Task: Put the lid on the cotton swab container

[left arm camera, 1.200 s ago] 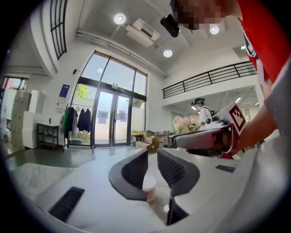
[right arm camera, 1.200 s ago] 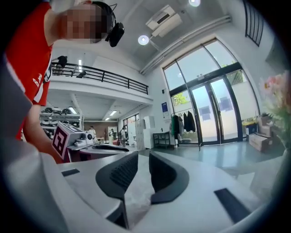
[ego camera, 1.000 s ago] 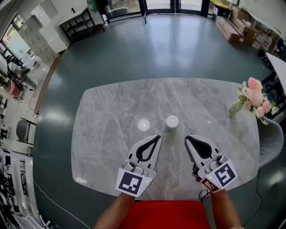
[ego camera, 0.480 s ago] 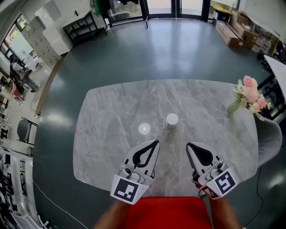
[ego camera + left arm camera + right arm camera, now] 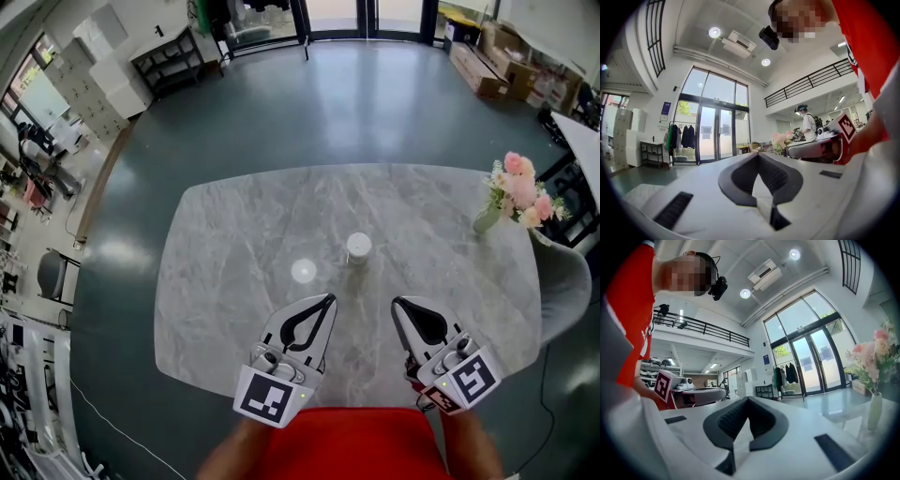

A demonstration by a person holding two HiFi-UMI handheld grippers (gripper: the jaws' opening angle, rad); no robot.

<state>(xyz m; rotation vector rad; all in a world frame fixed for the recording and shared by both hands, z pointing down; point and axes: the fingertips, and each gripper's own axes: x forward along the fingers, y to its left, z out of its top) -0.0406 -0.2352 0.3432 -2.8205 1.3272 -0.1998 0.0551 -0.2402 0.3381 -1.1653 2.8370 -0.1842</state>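
The counter (image 5: 234, 234) is grey marble with paler veins, on a glossy dark grey-green floor (image 5: 309, 103); near its centre the container (image 5: 358, 248) is white, and the lid (image 5: 303, 271) at its eight o'clock is a pale whitish disc. The left gripper (image 5: 328, 299) and right gripper (image 5: 397, 303) are white with black pads (image 5: 740, 177), each with a cube (image 5: 272, 396) of black-and-white square markers, the right one red beneath. At the counter's two o'clock are pink flowers (image 5: 521, 190) in a pale green vase (image 5: 486, 221), and at six o'clock a red shirt (image 5: 342, 445).
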